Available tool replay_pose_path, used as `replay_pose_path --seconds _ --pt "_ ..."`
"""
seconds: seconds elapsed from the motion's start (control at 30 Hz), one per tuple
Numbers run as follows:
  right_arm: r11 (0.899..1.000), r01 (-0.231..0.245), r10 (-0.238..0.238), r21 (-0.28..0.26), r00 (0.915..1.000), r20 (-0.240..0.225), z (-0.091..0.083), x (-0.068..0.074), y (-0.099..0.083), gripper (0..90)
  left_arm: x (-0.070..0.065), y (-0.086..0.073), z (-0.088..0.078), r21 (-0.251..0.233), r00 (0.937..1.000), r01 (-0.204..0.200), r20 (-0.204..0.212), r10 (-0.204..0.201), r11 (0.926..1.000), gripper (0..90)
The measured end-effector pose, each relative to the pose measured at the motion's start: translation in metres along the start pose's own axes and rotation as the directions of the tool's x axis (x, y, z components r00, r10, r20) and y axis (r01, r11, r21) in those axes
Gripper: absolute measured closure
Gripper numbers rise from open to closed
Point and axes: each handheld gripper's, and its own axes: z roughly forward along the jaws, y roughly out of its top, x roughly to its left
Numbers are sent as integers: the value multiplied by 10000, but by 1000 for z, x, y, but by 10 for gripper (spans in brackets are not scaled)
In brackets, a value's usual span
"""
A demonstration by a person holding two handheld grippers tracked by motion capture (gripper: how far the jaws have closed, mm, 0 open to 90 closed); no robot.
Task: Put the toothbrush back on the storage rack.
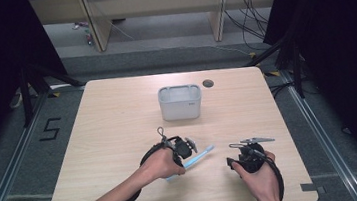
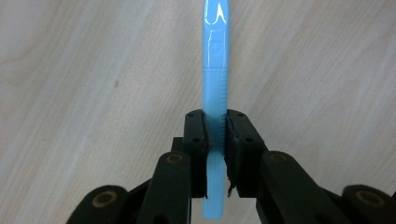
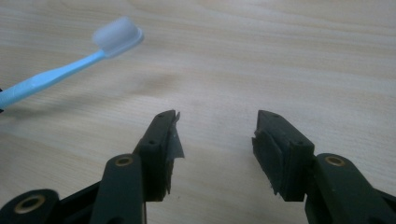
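Toothbrush [image 2: 215, 84]: a light blue plastic one with a ribbed handle and a pale, whitish bristle head, lying low over the wooden worktop [image 1: 119, 127], seemingly just clear of it. The left gripper [image 2: 215, 128] has its fingers clamped on the handle. The right gripper [image 3: 217, 140] sits nearby, its 2 fingers apart with nothing between them. A grey tub [image 1: 181, 111] stands farther back.
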Motion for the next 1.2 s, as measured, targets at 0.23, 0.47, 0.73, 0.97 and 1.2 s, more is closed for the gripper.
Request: replay_pose_path --seconds 0.23,0.47,0.73,0.97,1.2 --pt "9983 -155 89 -553 9929 -1183 2 7 1 477 5 -23 -17 -1551 9992 387 -56 -400 9871 786" --pt "9951 -266 78 -957 9813 -1924 6 13 2 482 12 -42 -28 -2813 9964 777 -107 -842 9565 785" --pt "9909 -482 184 -1260 9734 -2283 9 21 1 473 18 -71 -34 -4396 9929 859 -359 -1130 8941 785" --pt "9842 -179 -348 -1760 9559 -2918 10 32 3 482 24 -91 -35 -5654 9868 1284 -87 -1615 8148 786" --pt "9742 406 -1150 -2220 9358 -3332 16 48 3 514 27 -109 -29 -6872 9793 1614 228 -2011 7083 785"
